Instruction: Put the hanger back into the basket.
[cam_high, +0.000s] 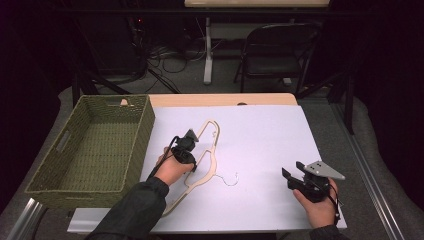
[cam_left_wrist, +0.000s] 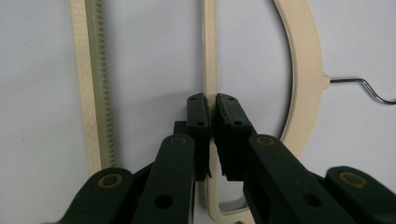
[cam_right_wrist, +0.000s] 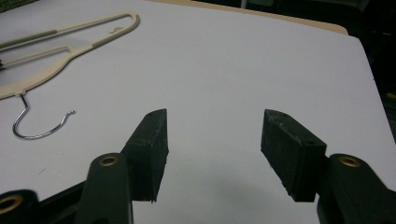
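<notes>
The left hand-held gripper (cam_left_wrist: 211, 105) is clamped on a thin inner bar of the cream hanger (cam_high: 202, 162), which lies flat on the white surface (cam_high: 265, 145), its long axis running diagonally. The right hand-held gripper (cam_right_wrist: 212, 135) rests well apart, jaws spread and empty, so the left is nearer.

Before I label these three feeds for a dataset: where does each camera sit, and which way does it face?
High view: above the person's side, looking forward and down on the table, basket, both forearms and grippers.
Left gripper view: rides the left gripper, looking down its jaws shut on the hanger.
Right gripper view: rides the right gripper, low across the table, jaws open.
All three share the hanger and its wire hook.
</notes>
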